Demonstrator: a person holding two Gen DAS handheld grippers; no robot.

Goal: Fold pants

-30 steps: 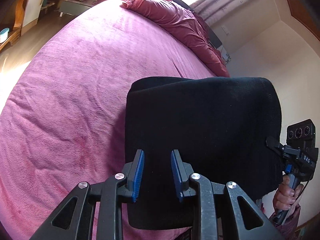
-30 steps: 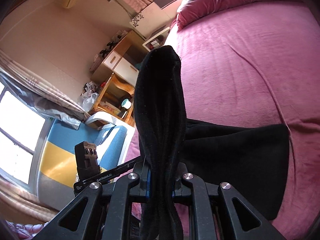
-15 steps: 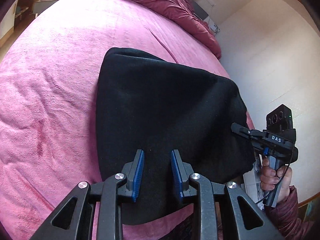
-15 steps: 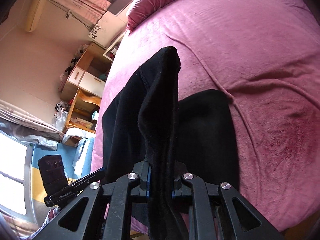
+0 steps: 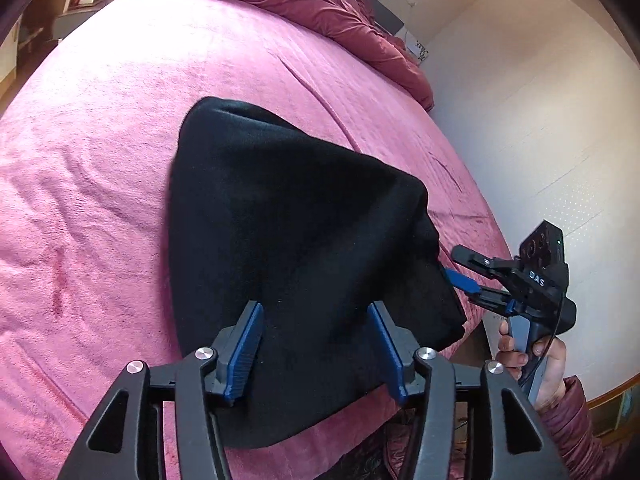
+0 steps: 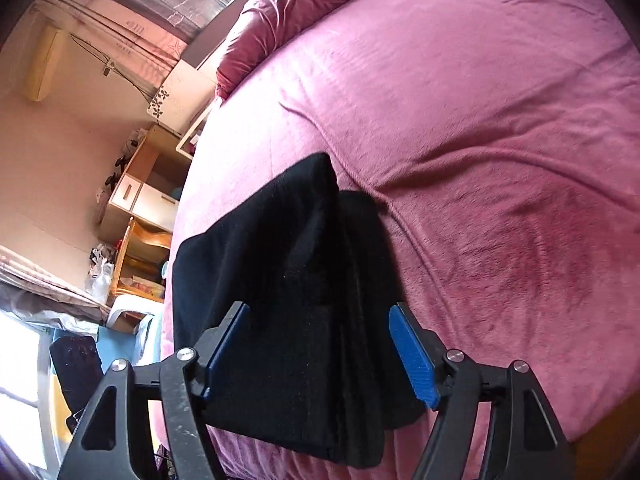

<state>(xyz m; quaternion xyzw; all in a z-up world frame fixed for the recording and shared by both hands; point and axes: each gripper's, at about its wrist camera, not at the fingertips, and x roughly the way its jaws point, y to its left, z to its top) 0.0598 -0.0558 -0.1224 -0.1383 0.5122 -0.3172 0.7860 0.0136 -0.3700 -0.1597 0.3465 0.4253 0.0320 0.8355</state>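
Note:
The black pants (image 5: 296,240) lie folded in a thick stack on the pink bed cover (image 5: 120,128), near the bed's front edge. My left gripper (image 5: 316,344) is open, its blue pads spread over the near edge of the pants. In the right wrist view the same pants (image 6: 288,280) lie between the spread blue pads of my right gripper (image 6: 320,344), which is open. The right gripper also shows in the left wrist view (image 5: 464,272), open at the right edge of the pants, held by a hand.
A crumpled red duvet (image 5: 340,12) lies along the head of the bed. A white wall (image 5: 540,120) stands to the right. Wooden shelves and a desk (image 6: 136,200) stand past the left side of the bed.
Both grippers have opened and let go of the pants. The lifted fold has dropped onto the stack on the bed.

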